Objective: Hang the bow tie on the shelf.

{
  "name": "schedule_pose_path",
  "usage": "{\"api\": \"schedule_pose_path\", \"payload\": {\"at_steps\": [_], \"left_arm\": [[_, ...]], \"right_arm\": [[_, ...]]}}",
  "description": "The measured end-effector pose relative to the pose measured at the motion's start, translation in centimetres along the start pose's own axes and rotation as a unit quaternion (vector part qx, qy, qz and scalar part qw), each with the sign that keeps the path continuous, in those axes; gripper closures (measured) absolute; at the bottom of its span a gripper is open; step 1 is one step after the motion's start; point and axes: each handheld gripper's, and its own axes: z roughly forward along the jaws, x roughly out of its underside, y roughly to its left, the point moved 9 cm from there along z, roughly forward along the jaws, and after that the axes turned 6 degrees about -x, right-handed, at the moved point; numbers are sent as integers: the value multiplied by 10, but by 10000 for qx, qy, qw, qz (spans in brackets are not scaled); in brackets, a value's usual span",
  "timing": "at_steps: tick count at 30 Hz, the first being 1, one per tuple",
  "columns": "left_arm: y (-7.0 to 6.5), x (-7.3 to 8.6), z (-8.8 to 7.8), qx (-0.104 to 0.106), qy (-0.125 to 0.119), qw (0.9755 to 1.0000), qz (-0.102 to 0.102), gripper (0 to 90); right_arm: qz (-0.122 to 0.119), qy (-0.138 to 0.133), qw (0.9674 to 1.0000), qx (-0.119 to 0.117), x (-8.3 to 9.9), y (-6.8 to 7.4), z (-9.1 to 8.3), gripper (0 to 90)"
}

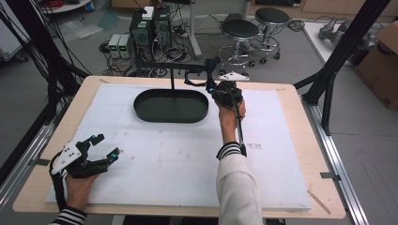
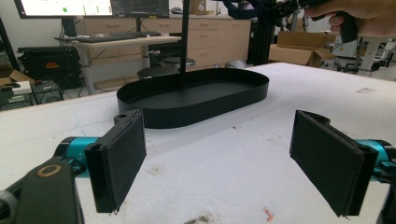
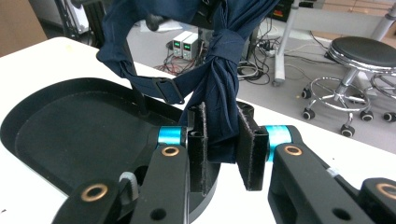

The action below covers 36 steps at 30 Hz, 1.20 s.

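Observation:
A dark blue cloth (image 3: 219,93), knotted and with a strap, hangs from a black stand (image 1: 172,79) that rises out of a black oval tray (image 1: 171,106). My right gripper (image 3: 223,149) is raised by the tray's right end, and the cloth's lower end fills the gap between its pads (image 3: 198,140), so it is shut on the cloth. In the high view this gripper (image 1: 213,86) sits just under the hanging cloth (image 1: 209,65). My left gripper (image 1: 105,146) rests open at the table's near left. In its own view, nothing lies between the jaws of the left gripper (image 2: 217,163), which face the tray (image 2: 196,95).
A white board (image 1: 178,154) covers the wooden table (image 1: 300,122). Beyond the far edge stand two round stools (image 1: 240,30) and computer boxes with cables (image 1: 150,28). Black frame posts (image 1: 342,51) rise at the right, and a cardboard box (image 1: 382,65) sits on the floor.

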Motion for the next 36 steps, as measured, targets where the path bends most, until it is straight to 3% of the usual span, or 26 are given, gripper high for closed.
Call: {"api": "schedule_pose_path", "payload": {"at_steps": [11,14,15,16,23,24,27,29,32,34,36], "left_arm": [[1,0,0,-26,2,10000,-38,192],[0,0,0,-22,7,10000,-12,192],[0,0,0,-22,7,10000,-12,191],[0,0,0,-26,-1,10000,-15,191],[0,0,0,-21,13,10000,-3,191],[-1,0,0,-20,5,10000,11,191],[-1,0,0,-35,-2,10000,33,190],[-1,0,0,-30,2,10000,29,188],[-1,0,0,-37,-9,10000,34,188],[-1,0,0,-39,-11,10000,35,188],[-1,0,0,-39,-12,10000,29,187]], "right_arm": [[-67,192,9998,-70,6,1,4,632],[-91,218,9997,-80,5,1,0,524],[-91,218,9997,-80,5,1,0,524],[-116,221,9997,-67,5,1,-3,461],[-74,268,9991,-321,5,3,-19,279],[-4,299,9982,-520,7,5,-24,240],[-81,274,9980,-566,9,5,-32,209],[-89,152,9975,-683,14,5,-47,168],[-90,60,9975,-700,21,4,-59,150],[-131,-144,9974,-693,31,5,-82,126],[-123,-251,9972,-690,35,5,-94,125]]}}
